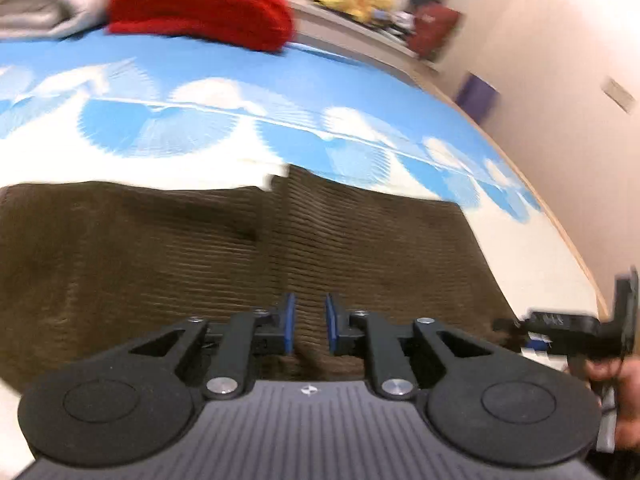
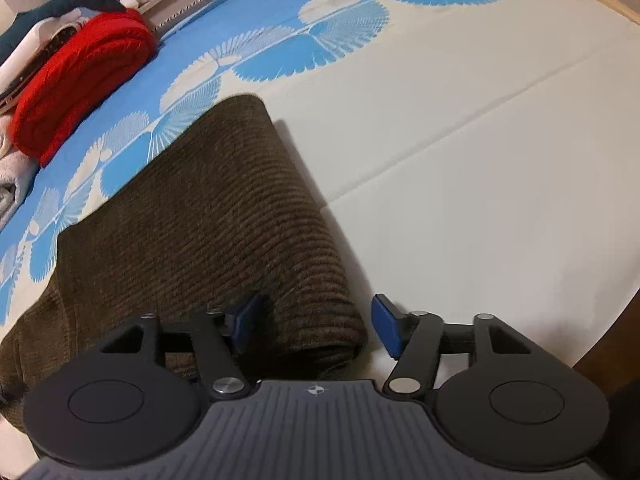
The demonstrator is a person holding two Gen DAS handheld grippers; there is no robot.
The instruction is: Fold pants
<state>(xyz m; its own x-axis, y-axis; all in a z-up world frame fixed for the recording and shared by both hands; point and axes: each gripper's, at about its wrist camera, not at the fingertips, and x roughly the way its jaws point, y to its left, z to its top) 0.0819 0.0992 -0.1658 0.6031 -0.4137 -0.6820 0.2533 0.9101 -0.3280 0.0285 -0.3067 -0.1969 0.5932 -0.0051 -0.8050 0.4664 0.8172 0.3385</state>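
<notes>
A: Start closest in. What are the grippers doing?

B: The left gripper [image 1: 310,324] hangs low over the brown corduroy pants [image 1: 160,264], its blue pads a narrow gap apart with the ribbed cloth showing between them. I cannot tell whether they pinch any fabric. The right gripper [image 2: 316,326] is spread wide, released, straddling the rounded folded edge of the pants [image 2: 208,216] without clamping it.

A: And the pants themselves?

B: Flat on a bed, on the blue and white fan-print sheet [image 2: 460,168], already doubled over by the look of the thick rolled edge on the right side.

A: So which step is this?

B: I judge a fold has been laid and another is about to start. The next move calls for the right gripper to close on that near edge, the left to take the matching edge, then both to lift together and carry it across.

A: Anything beyond?

B: A folded red knit [image 2: 84,76] and pale laundry [image 1: 44,0] lie at the far side, well apart.
</notes>
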